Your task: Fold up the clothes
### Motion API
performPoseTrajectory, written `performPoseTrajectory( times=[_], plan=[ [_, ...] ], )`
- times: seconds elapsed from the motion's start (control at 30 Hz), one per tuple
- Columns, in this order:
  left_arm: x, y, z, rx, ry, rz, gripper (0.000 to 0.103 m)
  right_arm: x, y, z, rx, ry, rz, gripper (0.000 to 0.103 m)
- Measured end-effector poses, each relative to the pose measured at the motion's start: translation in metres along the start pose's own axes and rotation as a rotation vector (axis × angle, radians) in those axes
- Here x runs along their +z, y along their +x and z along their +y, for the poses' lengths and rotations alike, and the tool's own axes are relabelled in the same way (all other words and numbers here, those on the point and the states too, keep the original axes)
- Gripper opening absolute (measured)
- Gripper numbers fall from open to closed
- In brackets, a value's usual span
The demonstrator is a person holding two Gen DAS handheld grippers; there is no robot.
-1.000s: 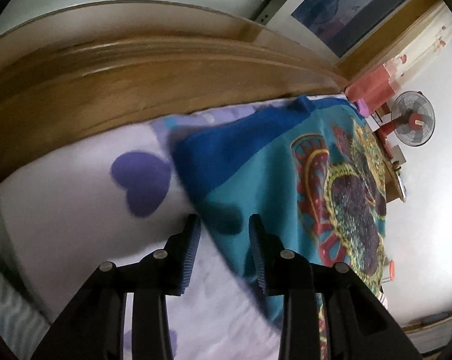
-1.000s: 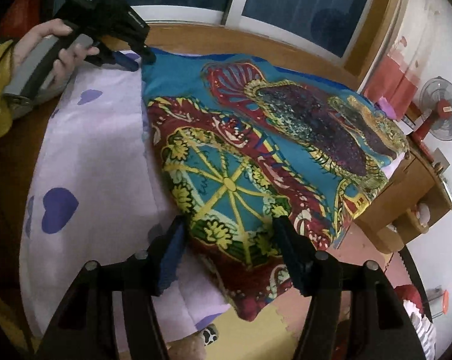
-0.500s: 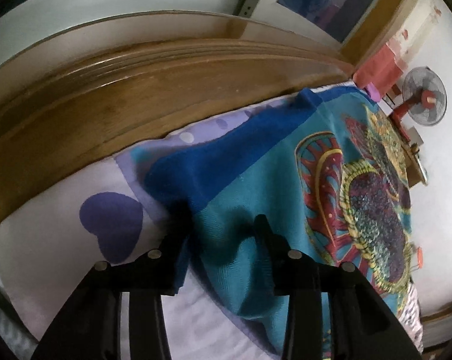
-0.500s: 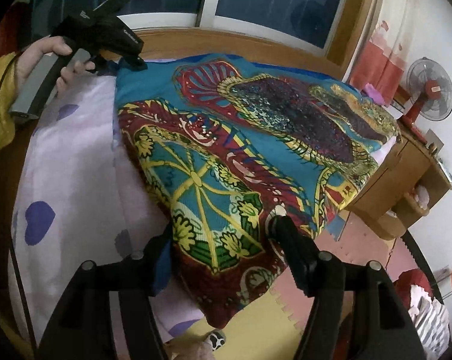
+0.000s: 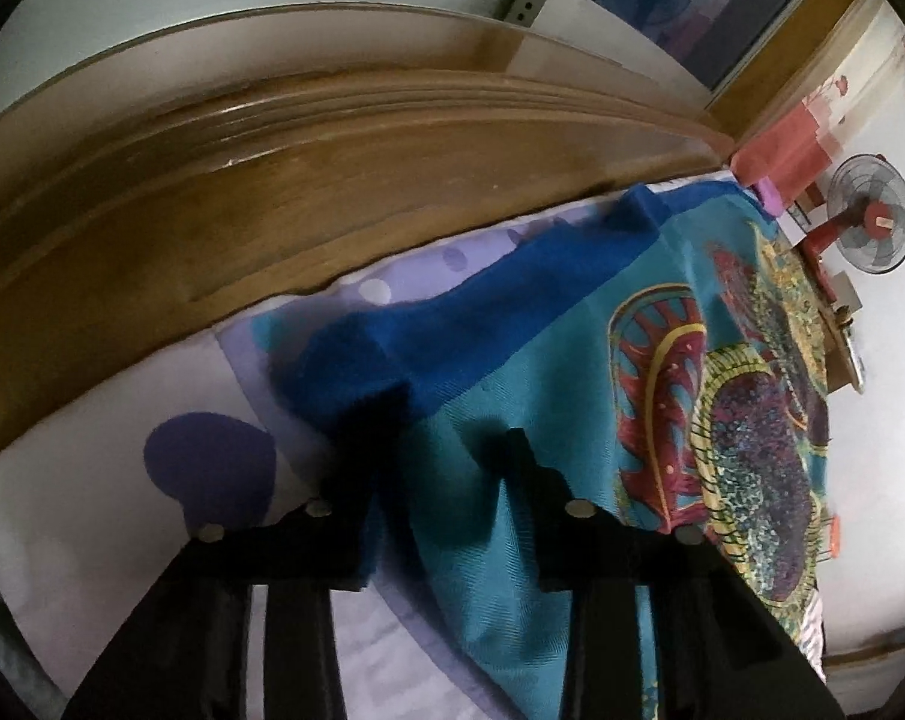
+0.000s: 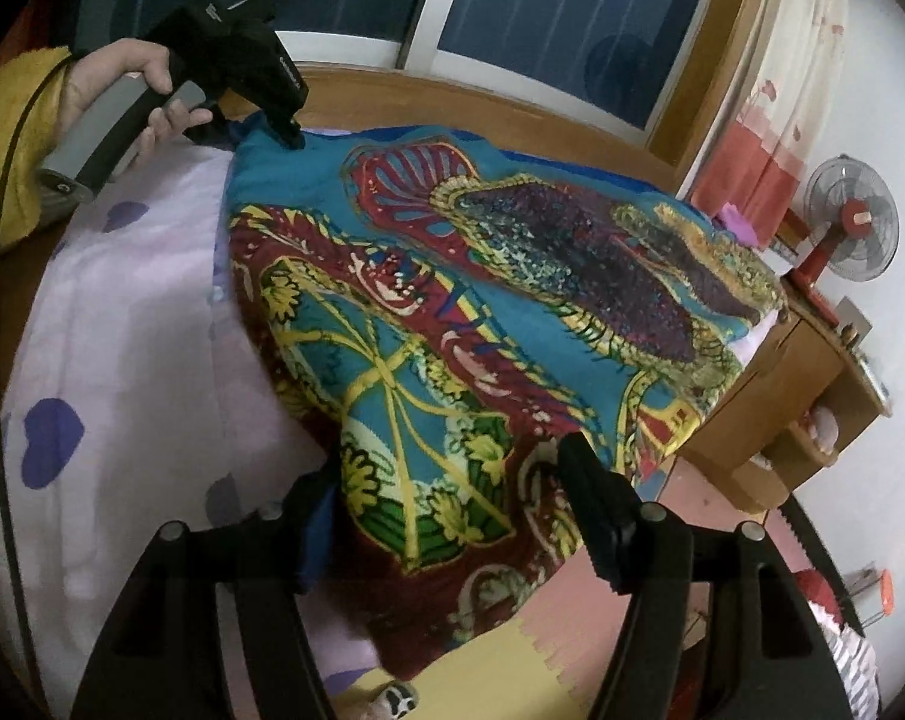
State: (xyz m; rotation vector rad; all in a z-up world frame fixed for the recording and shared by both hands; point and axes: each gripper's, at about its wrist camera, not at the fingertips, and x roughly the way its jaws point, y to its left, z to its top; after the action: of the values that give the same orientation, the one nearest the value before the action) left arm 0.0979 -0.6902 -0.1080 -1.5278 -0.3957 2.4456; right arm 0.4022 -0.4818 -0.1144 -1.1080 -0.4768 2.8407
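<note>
**Two corners lined up for the fold**

The brightly patterned teal, red and yellow cloth is spread across the pale lilac heart-print bedsheet, filling the middle of the frame, seemingly so that two corners can be lifted together. At upper left, the left gripper is being closed over the blue-edged corner, fabric already between its jaws. At lower centre, the right gripper is kept wide apart astride the near hem, nothing yet pinched.
</note>
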Motion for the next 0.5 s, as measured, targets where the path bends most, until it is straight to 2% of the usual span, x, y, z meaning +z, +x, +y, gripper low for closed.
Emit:
performPoseTrajectory(
  times=[0.03, 0.07, 0.1, 0.13, 0.17, 0.23, 0.4, 0.5],
  plan=[
    [0.000, -0.001, 0.001, 0.008, -0.004, -0.005, 0.021, 0.000, 0.001, -0.001, -0.001, -0.001, -0.003, 0.066],
    [0.000, -0.001, 0.003, 0.012, -0.010, -0.009, 0.009, 0.000, 0.002, -0.002, 0.003, 0.004, 0.000, 0.061],
    [0.001, -0.002, 0.006, -0.007, -0.029, -0.008, 0.005, 0.001, 0.004, -0.004, 0.019, 0.013, 0.008, 0.052],
    [0.001, -0.002, 0.010, -0.024, -0.050, -0.008, 0.005, 0.003, 0.005, -0.007, 0.050, 0.029, 0.025, 0.030],
    [0.001, -0.004, 0.012, -0.038, -0.073, -0.013, 0.004, 0.005, 0.007, -0.010, 0.082, 0.044, 0.041, 0.018],
    [0.000, -0.009, 0.014, -0.054, -0.102, -0.024, 0.004, 0.008, 0.005, -0.015, 0.139, 0.056, 0.053, 0.008],
    [0.001, -0.026, 0.012, -0.055, -0.121, -0.072, 0.004, 0.021, -0.010, -0.034, 0.294, 0.083, 0.029, 0.005],
    [0.003, -0.035, 0.006, -0.056, -0.136, -0.093, 0.004, 0.030, -0.013, -0.048, 0.353, 0.106, 0.014, 0.005]
  ],
)
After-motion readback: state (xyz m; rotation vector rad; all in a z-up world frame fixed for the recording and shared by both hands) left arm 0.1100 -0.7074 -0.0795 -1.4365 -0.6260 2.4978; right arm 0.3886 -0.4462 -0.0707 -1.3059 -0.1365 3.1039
